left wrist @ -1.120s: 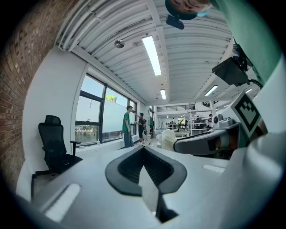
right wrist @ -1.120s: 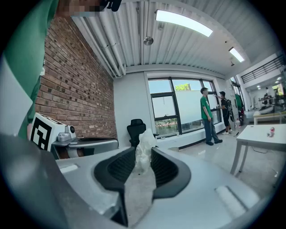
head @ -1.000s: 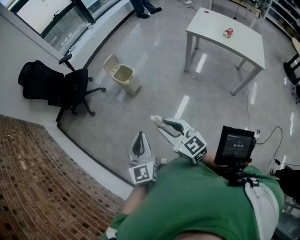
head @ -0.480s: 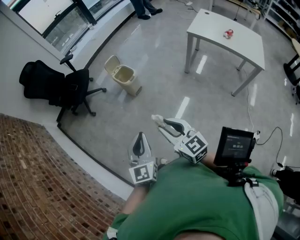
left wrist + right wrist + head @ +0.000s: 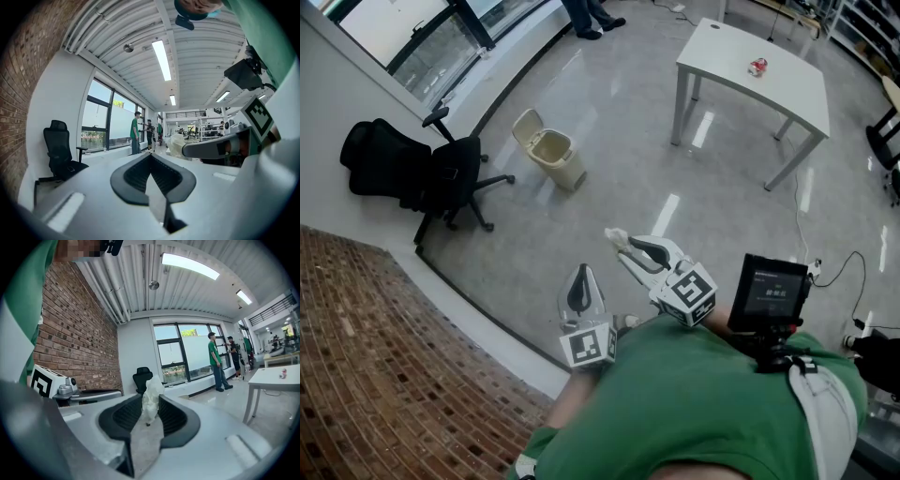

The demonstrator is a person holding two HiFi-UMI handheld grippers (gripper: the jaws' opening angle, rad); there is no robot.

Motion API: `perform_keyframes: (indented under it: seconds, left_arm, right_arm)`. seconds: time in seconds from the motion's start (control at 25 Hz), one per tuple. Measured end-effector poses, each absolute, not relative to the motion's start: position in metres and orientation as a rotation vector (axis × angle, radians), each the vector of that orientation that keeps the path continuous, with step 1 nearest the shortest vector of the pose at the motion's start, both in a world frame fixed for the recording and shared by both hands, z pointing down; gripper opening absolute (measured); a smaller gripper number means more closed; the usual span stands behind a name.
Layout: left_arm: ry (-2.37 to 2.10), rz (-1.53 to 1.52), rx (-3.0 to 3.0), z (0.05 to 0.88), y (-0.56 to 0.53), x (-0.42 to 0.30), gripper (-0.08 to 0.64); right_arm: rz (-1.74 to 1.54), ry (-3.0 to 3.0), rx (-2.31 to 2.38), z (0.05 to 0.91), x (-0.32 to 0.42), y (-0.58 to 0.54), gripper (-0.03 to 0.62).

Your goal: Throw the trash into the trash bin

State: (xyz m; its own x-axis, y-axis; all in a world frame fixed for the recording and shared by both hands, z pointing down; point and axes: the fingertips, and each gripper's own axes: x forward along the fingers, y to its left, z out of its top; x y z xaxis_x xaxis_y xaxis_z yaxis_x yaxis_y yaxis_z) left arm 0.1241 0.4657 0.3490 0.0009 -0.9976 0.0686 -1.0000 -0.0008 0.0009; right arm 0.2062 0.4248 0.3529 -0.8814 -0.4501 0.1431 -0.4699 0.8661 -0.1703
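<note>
A crumpled white paper wad (image 5: 152, 386) sits pinched between the black pads of my right gripper (image 5: 151, 398), which is shut on it. In the head view the right gripper (image 5: 624, 247) is held over the floor in front of the person's green shirt, with the wad (image 5: 615, 237) at its tip. My left gripper (image 5: 580, 271) hangs beside it on the left, its jaws (image 5: 151, 156) shut with nothing in them. The beige trash bin (image 5: 553, 153), lid tipped open, stands on the floor well beyond both grippers. From the left gripper view the wad (image 5: 176, 143) shows at the right.
A black office chair (image 5: 431, 178) stands left of the bin by the glass wall. A white table (image 5: 741, 75) with a small red can (image 5: 757, 66) is at the back right. Two people (image 5: 222, 359) stand by the windows. Brick wall (image 5: 375, 366) lies at the left.
</note>
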Motion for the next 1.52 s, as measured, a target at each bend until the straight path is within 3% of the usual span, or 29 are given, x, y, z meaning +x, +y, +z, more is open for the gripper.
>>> perform_keyframes:
  seconds: [0.76,1.52]
  left_arm:
    - [-2.117,0.074,2.219,0.361,0.458,0.093,0.005]
    - [-2.258,0.160,2.114,0.350,0.307,0.111,0.005]
  right_arm:
    - [0.300,-2.912,0.774,0.361,0.176,0.421,0.115]
    - [0.356,-3.004,0.657,0.352,0.194,0.256,0.115]
